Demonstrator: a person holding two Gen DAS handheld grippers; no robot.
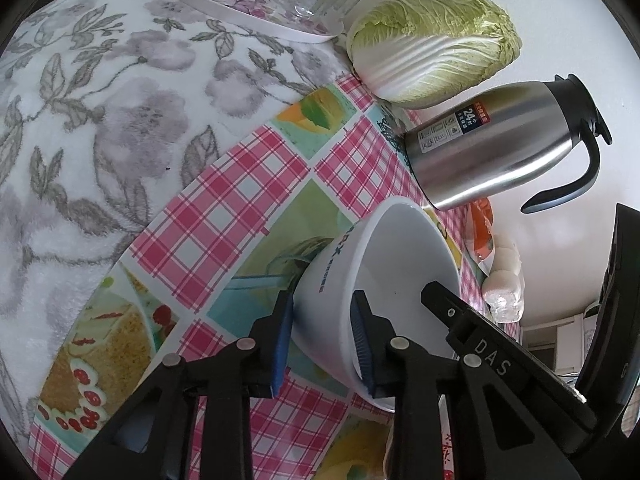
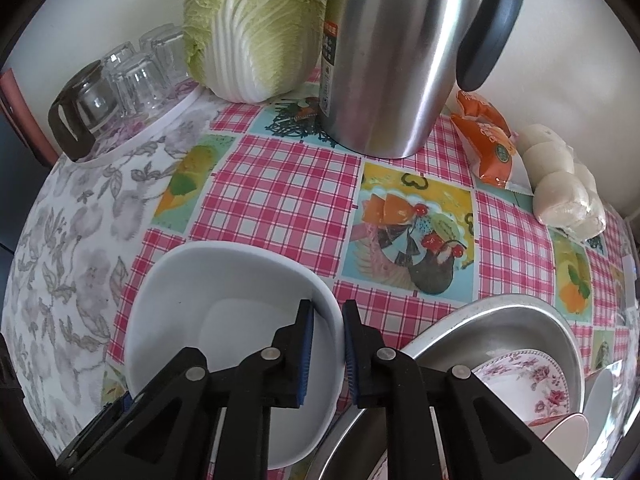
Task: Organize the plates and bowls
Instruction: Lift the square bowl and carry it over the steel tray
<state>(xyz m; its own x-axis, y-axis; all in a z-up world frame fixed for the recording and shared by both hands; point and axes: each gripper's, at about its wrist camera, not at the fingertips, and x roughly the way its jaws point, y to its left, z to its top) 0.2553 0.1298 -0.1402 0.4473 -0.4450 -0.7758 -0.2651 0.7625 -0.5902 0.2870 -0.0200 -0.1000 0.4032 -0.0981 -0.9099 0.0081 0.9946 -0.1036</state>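
A white bowl (image 1: 380,276) with blue lettering is held between both grippers above the checked tablecloth. My left gripper (image 1: 322,340) straddles its near wall, one blue pad outside and one inside. My right gripper (image 2: 326,354) straddles the opposite rim of the same bowl (image 2: 224,312), pads on either side of the wall. A steel basin (image 2: 500,320) at the lower right holds a floral bowl (image 2: 532,384) and white dishes (image 2: 600,392). The right gripper's body (image 1: 500,364) shows in the left wrist view.
A steel thermos jug (image 2: 388,60) and a napa cabbage (image 2: 256,28) stand at the back. Upturned glasses (image 2: 132,76) sit on a tray on a floral towel (image 2: 60,260) at the left. An orange packet (image 2: 486,136) and wrapped buns (image 2: 564,184) lie at the right.
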